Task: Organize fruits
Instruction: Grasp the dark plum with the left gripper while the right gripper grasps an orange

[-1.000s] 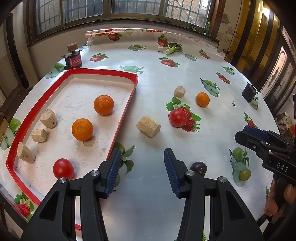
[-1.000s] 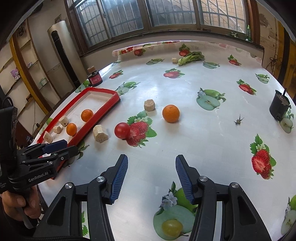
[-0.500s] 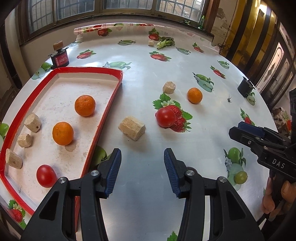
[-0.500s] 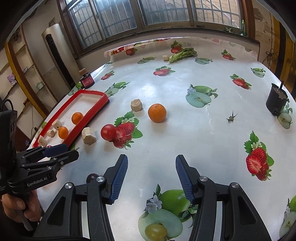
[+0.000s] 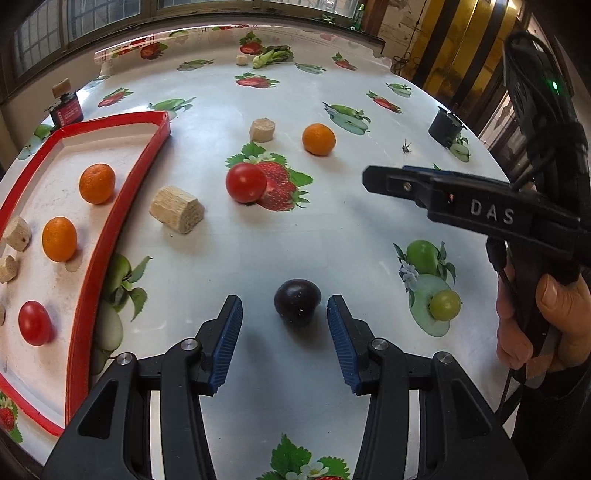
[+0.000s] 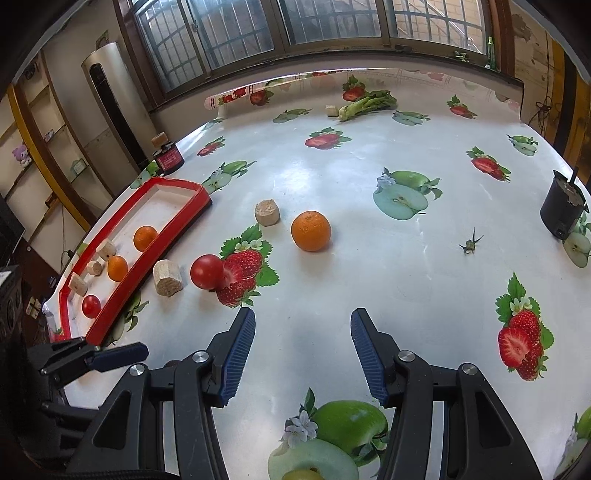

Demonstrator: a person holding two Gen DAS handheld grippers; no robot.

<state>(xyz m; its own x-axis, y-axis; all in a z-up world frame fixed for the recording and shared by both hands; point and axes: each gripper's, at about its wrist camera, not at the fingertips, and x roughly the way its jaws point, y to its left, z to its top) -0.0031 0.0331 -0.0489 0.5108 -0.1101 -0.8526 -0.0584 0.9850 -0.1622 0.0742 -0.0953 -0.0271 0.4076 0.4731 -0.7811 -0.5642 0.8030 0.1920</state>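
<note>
left gripper [image 5: 284, 319] w/ jaws apart, lined up on dark plum [image 5: 297, 302]; next: lower, close, carry to red tray [image 5: 110, 206]. right gripper [image 6: 303, 341] apart, empty.

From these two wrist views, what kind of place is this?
Likely a lived-in home room, not a lab: a table under a fruit-print oilcloth, barred windows right behind it, and a standing air conditioner beside wall shelves.

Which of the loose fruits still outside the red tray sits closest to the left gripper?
The dark plum, just ahead of the left gripper and between its open fingers. The red tomato, orange and green grape lie farther off.
</note>
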